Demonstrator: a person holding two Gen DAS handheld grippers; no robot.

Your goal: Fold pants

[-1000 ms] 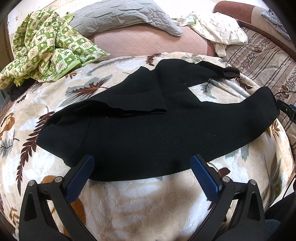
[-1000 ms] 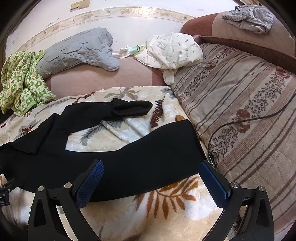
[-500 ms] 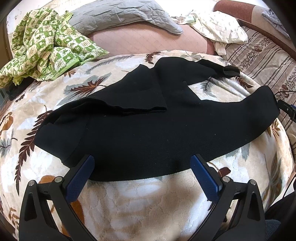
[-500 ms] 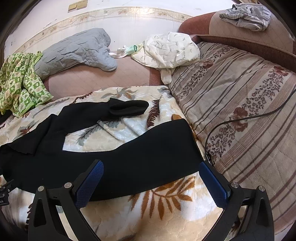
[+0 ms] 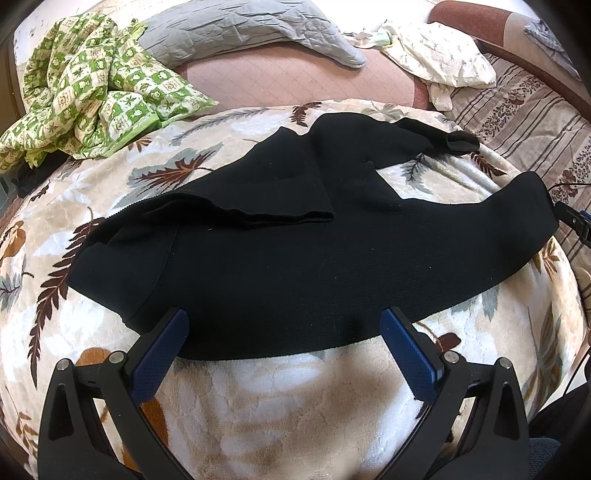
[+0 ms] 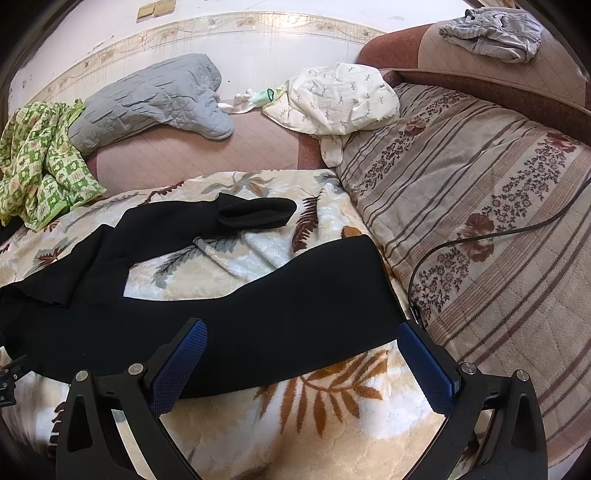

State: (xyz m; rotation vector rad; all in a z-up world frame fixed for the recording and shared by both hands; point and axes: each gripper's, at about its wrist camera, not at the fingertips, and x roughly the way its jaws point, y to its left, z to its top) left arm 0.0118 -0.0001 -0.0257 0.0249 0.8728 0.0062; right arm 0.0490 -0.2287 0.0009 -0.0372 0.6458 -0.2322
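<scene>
Black pants [image 5: 295, 266] lie spread on a cream leaf-print blanket [image 5: 280, 406]. The waist end is at the left, partly folded over itself. One leg runs right along the near side [image 6: 258, 325]; the other leg lies farther back with its cuff turned over [image 6: 258, 214]. My left gripper [image 5: 284, 350] is open and empty, hovering at the pants' near edge by the waist. My right gripper [image 6: 303, 362] is open and empty, just in front of the near leg close to its hem.
A green checked cloth [image 5: 85, 85], a grey quilted pillow [image 5: 243, 33] and a white floral cloth [image 6: 332, 99] lie at the back. A striped floral bedcover [image 6: 480, 221] with a black cable [image 6: 480, 236] lies to the right. A grey garment [image 6: 491, 33] sits on the headboard.
Both grippers have shifted only slightly; the right view has moved a little toward the near leg. The pants lie as before and both grippers stay open.
</scene>
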